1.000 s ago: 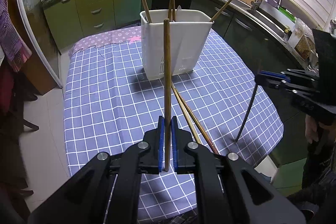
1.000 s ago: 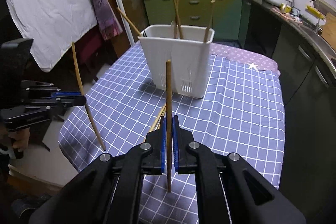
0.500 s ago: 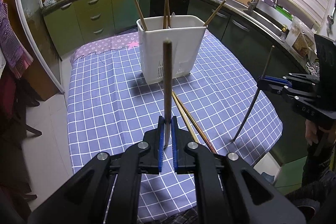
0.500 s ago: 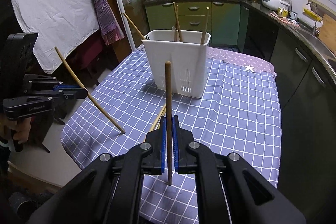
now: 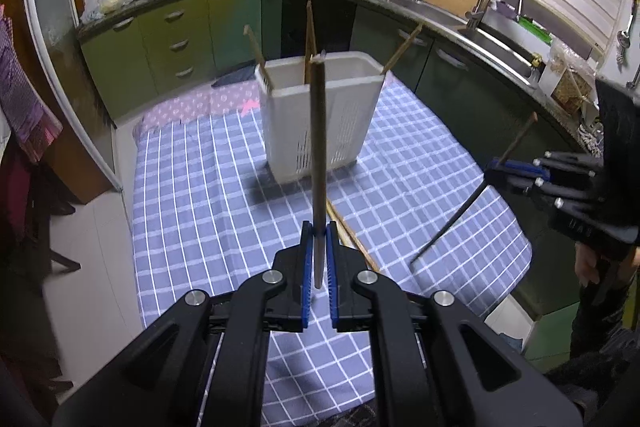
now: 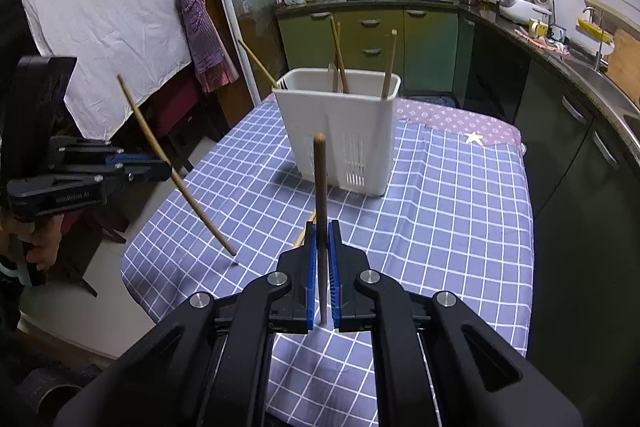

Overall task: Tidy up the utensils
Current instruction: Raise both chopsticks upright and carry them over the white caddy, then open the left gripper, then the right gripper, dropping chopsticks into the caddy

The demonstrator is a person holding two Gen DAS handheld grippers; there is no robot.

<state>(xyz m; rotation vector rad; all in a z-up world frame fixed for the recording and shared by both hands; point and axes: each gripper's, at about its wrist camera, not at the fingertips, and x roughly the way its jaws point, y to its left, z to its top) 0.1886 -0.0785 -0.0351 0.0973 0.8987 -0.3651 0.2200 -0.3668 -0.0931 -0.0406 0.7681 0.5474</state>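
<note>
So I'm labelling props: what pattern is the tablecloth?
Blue with a white grid check tablecloth; clearest in the right wrist view.

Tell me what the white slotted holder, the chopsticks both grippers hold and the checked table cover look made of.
White slotted utensil holder: likely plastic, matte, moulded drain slots. Brown chopstick in the left gripper and the right gripper's darker chopstick: probably wood or bamboo, dull brown, unpolished. Blue-and-white checked tablecloth: woven fabric, draping over the edge with creases.
</note>
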